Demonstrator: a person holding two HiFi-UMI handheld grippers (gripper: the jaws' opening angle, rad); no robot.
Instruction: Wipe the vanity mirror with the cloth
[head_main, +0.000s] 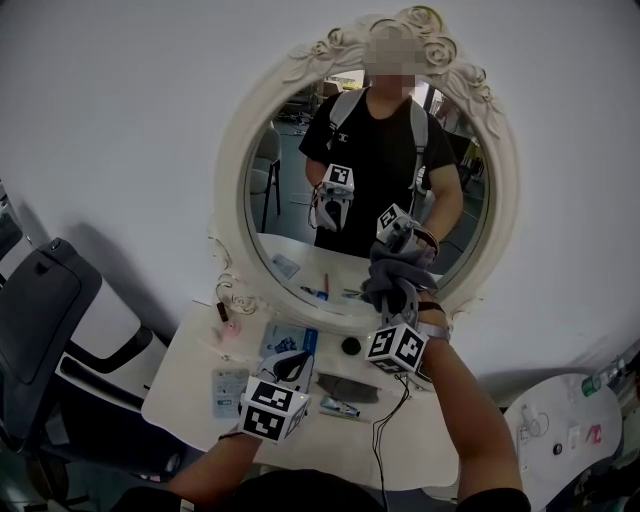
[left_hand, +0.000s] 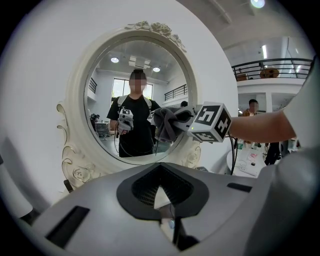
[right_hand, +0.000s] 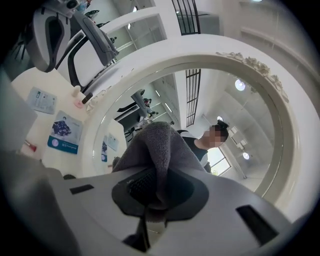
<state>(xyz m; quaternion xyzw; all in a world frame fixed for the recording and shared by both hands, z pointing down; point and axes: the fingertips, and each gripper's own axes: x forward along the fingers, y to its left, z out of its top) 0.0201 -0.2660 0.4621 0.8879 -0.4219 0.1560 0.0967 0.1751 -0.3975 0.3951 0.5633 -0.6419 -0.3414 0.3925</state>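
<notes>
An oval vanity mirror (head_main: 300, 180) in an ornate white frame (head_main: 232, 150) hangs on the wall above a white table. My right gripper (head_main: 398, 290) is shut on a grey cloth (head_main: 392, 272) and holds it against the lower right part of the glass. In the right gripper view the cloth (right_hand: 157, 150) bulges out from between the jaws of the right gripper (right_hand: 155, 200), close to the glass (right_hand: 225, 110). My left gripper (head_main: 285, 370) hangs lower, over the table, shut and holding nothing. In the left gripper view the left gripper (left_hand: 162, 200) faces the mirror (left_hand: 125, 80), with the cloth (left_hand: 165, 124) at the glass's right side.
The white vanity table (head_main: 190, 370) carries a blue leaflet (head_main: 285, 342), a card (head_main: 228, 390), a small pink bottle (head_main: 228, 325), a black round item (head_main: 350, 345) and a tube (head_main: 340, 407). A dark chair (head_main: 40, 320) stands at the left. A round white table (head_main: 560, 440) is at the lower right.
</notes>
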